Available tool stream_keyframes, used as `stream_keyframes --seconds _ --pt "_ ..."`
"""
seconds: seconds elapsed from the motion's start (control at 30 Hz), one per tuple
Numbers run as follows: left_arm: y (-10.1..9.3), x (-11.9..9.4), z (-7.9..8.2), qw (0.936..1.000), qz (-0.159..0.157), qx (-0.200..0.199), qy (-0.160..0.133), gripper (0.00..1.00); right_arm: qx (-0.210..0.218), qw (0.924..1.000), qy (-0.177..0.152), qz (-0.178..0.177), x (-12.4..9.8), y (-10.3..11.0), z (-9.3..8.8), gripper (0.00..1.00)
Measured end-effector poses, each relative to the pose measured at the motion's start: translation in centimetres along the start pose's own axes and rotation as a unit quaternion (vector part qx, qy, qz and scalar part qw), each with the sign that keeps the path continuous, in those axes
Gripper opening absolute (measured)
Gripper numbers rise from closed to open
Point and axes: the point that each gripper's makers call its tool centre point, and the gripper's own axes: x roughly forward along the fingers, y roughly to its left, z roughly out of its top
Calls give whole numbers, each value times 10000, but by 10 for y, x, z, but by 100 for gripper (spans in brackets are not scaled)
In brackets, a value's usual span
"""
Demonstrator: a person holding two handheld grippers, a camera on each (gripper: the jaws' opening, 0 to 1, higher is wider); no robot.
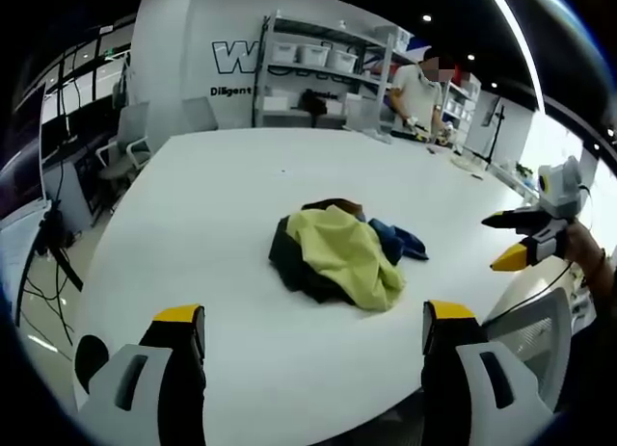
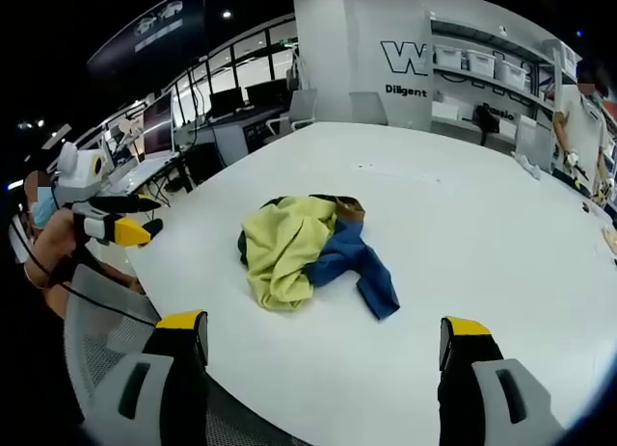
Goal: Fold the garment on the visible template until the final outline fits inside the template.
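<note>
Pre-fold: garment (image 1: 337,255) lies crumpled on the counter (image 1: 222,196), untouched. Left gripper (image 1: 313,335) and right gripper (image 2: 323,342) both spread, empty. Next: grab an edge, spread flat.

Broad bare white table (image 1: 222,205) on every side of the crumpled clothes pile (image 1: 337,253), nothing between either gripper and it, with small clutter (image 1: 453,152) and a standing person (image 1: 416,94) only at the far edge, and a mesh chair back (image 2: 101,321) just beside the near edge.
</note>
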Motion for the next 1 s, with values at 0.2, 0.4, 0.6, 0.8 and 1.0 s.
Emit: stream_keyframes --seconds 0.2,0.4,0.6,0.8,1.0 --pt "0 -1 0 10000 2 34 24 91 78 9999 -117 45 0 1 3 99" --pt "1 0 -1 10000 14 21 42 90 75 9999 -111 41 0 1 3 99" --pt "3 0 -1 10000 23 -33 34 89 51 9999 -80 39 1 0 2 99" --pt "4 5 2 10000 -3 -63 44 88 -11 9998 -198 87 5 -1 10 97" --pt "5 11 6 10000 -29 -69 45 86 -30 9990 -430 133 10 -2 22 96"
